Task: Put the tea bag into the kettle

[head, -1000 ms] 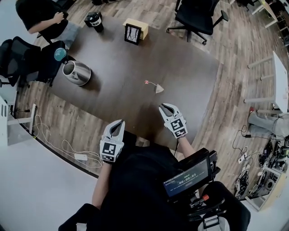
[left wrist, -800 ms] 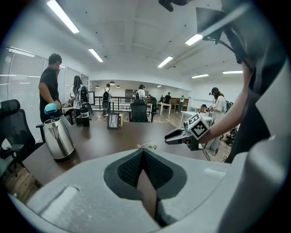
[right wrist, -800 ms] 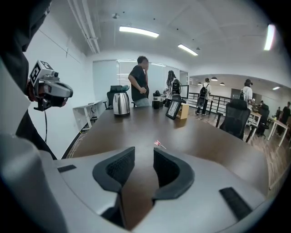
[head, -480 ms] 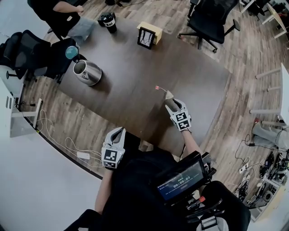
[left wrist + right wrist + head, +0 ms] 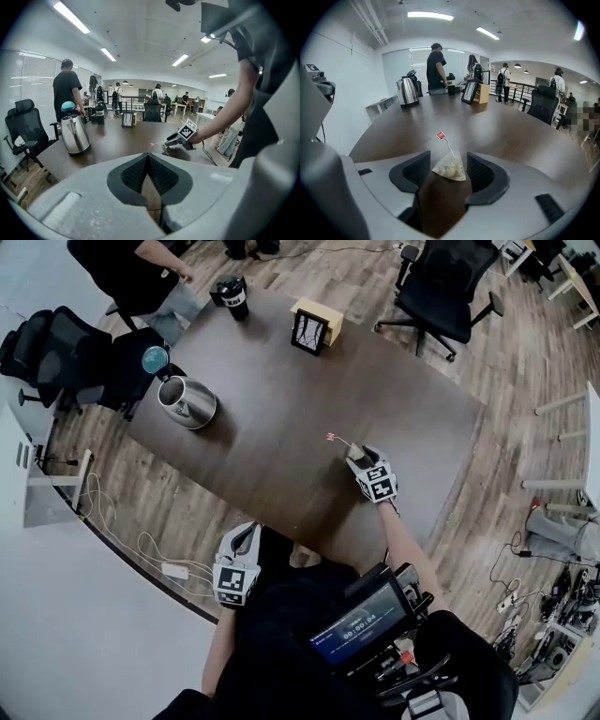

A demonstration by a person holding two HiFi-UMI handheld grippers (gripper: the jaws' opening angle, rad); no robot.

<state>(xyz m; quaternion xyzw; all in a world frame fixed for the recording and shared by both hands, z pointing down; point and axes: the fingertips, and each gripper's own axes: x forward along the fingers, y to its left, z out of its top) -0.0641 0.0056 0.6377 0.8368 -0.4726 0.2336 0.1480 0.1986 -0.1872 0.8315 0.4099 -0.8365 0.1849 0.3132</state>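
The right tongs [image 5: 354,455] are being spread over the worktop [image 5: 511,131], the tea bag [image 5: 451,168] lying unpinched between them; the left tongs [image 5: 148,160] are pressed together.

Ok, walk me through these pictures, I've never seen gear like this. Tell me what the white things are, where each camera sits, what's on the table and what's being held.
There is no robot here. A person holds a two-jaw gripper in each hand. The picture from above comes from a camera on the person's head, looking down. The other two come from cameras riding on each gripper, looking along its jaws.

On the dark table stand a steel kettle, a black mug and a small black frame, all toward the far side.

The right gripper reaches out over the table. Its jaws are opening, and the tea bag lies on the table between them, not pinched. The left gripper waits near the person's body, jaws shut on nothing. So right now nothing is held.
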